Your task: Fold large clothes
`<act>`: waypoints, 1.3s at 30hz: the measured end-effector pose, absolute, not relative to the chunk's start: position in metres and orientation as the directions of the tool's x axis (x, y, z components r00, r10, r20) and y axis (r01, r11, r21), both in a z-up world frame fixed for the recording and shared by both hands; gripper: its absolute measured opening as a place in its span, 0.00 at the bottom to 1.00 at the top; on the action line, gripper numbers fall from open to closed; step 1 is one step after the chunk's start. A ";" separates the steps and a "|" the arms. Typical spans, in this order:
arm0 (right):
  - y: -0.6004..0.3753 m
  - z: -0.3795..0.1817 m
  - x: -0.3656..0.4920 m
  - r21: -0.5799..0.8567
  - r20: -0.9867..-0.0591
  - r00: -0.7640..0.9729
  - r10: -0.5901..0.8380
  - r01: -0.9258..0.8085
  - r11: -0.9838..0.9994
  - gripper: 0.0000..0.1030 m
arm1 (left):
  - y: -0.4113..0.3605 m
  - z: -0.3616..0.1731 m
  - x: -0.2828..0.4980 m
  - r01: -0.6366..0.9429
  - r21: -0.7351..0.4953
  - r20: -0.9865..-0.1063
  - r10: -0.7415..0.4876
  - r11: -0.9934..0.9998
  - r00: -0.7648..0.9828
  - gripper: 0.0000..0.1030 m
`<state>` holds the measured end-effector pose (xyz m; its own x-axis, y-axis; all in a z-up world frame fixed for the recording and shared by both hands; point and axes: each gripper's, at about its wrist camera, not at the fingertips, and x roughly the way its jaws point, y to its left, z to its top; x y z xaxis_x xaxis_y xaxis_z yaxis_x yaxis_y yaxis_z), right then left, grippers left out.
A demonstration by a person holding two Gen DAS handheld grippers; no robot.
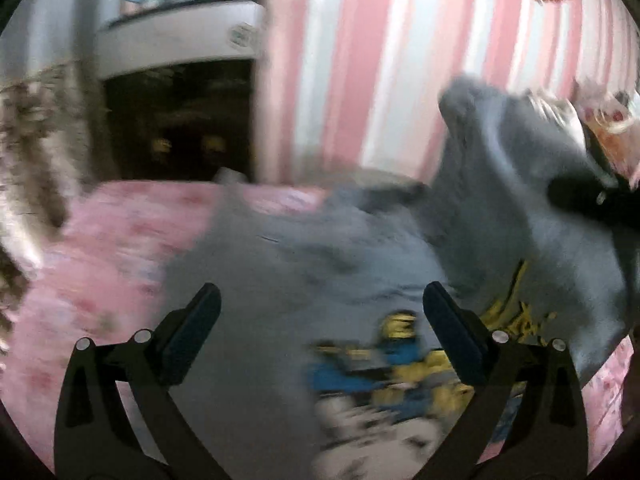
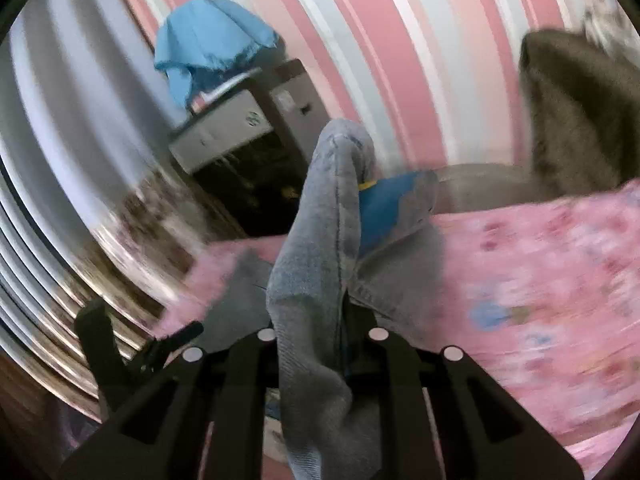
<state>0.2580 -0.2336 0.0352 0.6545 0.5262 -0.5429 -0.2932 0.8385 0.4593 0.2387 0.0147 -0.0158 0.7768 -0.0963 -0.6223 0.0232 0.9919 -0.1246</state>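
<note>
Right wrist, tongs (image 2: 320,320) pinching grey shirt (image 2: 320,240)

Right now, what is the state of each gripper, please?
Left gripper: open, holding nothing.
Right gripper: closed on a fold of the grey printed cotton shirt.

grey sweatshirt (image 1: 280,280) spread on a pink floral bed (image 1: 100,248), front up. printed graphic (image 1: 400,360) in blue, yellow and white on the chest; blurred, details unreadable. right side of the garment lifted off the bed, standing up in a tall fold against the striped wall. in the right wrist view a ribbed grey edge (image 2: 316,260) rises upright, blue print showing behind it.
</note>
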 end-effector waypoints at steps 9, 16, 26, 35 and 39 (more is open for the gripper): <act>-0.139 -0.043 0.276 0.442 -0.672 0.586 0.453 -0.174 0.880 0.36 | 0.096 0.006 0.205 -0.085 -0.140 -0.609 -0.018 0.986 0.793 0.97; -0.169 0.031 0.232 0.477 -0.533 0.668 0.519 -0.269 0.837 0.78 | 0.101 0.014 0.181 -0.092 -0.166 -0.607 -0.028 0.982 0.794 0.97; -0.322 0.034 0.159 0.325 -0.518 0.828 0.216 -0.043 0.945 0.85 | -0.001 0.046 0.160 0.096 -0.202 -0.541 -0.193 0.975 0.818 0.97; -0.366 -0.011 0.149 0.328 -0.573 0.801 0.172 0.032 0.944 0.85 | -0.104 0.004 0.210 0.137 0.081 -0.607 -0.060 0.987 0.792 0.97; -0.357 -0.013 0.147 0.303 -0.574 0.798 0.185 -0.003 0.953 0.85 | -0.108 -0.018 0.223 0.137 0.151 -0.622 -0.013 0.979 0.783 0.68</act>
<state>0.1467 -0.3574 -0.0135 0.7980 0.1845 -0.5738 -0.0027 0.9531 0.3028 0.2228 -0.1082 -0.0177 0.7828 -0.0131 -0.6222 0.1367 0.9790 0.1513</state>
